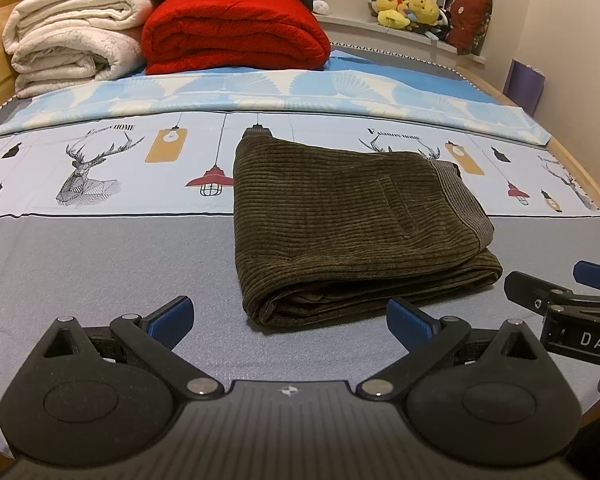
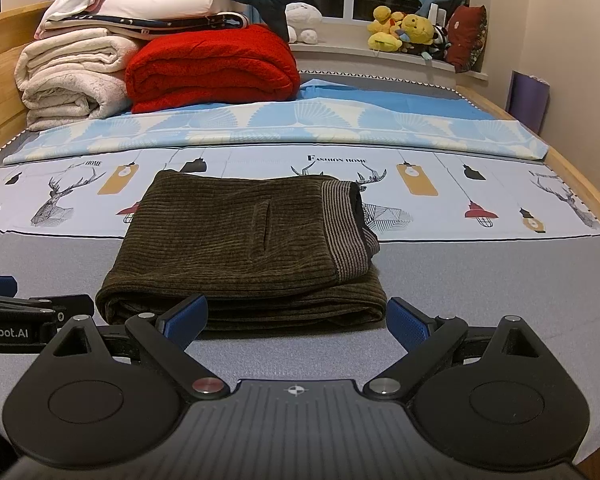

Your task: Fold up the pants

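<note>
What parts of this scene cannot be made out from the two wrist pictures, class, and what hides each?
1. Pants: the inner layers and legs, in both views, are covered by the top fold.
2. Right claw: its body, in the left wrist view, is cut off by the picture's right edge.
3. Left claw: in the right wrist view, cut off by the left edge.
4. Red blanket: its back is hidden by its own bulk.

Brown corduroy pants [image 1: 348, 228], folded flat, prob. several layers.
</note>
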Demonstrator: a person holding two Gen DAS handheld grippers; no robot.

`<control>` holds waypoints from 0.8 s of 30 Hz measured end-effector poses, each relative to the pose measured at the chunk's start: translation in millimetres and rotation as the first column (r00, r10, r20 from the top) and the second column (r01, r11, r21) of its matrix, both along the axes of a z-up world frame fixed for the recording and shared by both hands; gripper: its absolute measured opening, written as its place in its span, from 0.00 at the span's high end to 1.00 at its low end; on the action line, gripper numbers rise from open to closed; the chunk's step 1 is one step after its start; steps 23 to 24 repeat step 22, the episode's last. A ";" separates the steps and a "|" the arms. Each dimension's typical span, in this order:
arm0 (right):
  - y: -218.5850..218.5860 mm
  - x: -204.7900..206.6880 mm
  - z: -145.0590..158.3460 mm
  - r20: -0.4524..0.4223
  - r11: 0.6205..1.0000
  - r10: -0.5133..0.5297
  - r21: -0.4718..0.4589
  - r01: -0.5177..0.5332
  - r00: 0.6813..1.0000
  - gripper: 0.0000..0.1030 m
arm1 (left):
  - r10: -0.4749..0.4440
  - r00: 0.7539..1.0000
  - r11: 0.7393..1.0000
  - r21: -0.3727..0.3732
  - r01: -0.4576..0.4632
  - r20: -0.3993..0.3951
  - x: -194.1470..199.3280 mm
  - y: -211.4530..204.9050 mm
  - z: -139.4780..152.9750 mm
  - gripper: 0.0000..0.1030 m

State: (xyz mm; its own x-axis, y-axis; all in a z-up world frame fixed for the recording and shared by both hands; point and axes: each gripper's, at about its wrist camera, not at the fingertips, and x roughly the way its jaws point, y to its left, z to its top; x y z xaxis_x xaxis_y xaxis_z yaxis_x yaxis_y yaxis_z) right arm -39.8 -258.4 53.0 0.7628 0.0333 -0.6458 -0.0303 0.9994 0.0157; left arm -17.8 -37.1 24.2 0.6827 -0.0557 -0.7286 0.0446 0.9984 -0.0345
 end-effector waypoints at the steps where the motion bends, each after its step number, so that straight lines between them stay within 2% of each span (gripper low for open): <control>1: 0.1 0.0 0.0 0.000 1.000 0.000 0.000 0.000 1.000 0.07 | 0.000 1.000 1.000 0.000 0.000 0.000 0.0 0.0 0.0 0.00; 24: 0.2 0.2 0.1 0.000 1.000 0.000 0.001 0.000 1.000 0.07 | 0.003 1.000 1.000 0.006 -0.003 0.012 -0.7 0.3 0.9 0.00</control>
